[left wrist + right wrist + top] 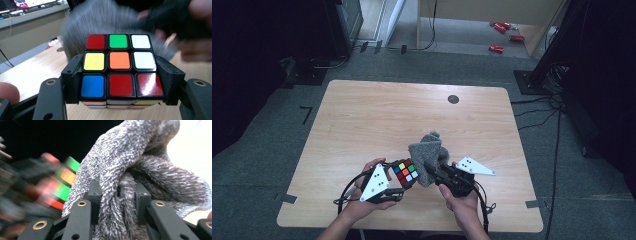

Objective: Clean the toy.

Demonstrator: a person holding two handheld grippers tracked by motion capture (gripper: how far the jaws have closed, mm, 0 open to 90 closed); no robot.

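Note:
A Rubik's cube point(406, 173) with mixed colours is clamped between the jaws of my left gripper point(398, 184), held just above the table's near edge. In the left gripper view the cube point(119, 65) shows a face of red, green, white, yellow, orange and blue squares. My right gripper point(439, 172) is shut on a grey fuzzy cloth point(428, 152), which stands bunched up and presses against the cube's right side. The cloth point(130, 170) fills the space between the right gripper's jaws, and the cube point(65, 182) appears blurred to its left.
The wooden table point(377, 115) has a small dark round disc point(453, 99) near its far edge. Red objects point(503, 36) lie on the floor beyond, and black stands flank both sides of the table.

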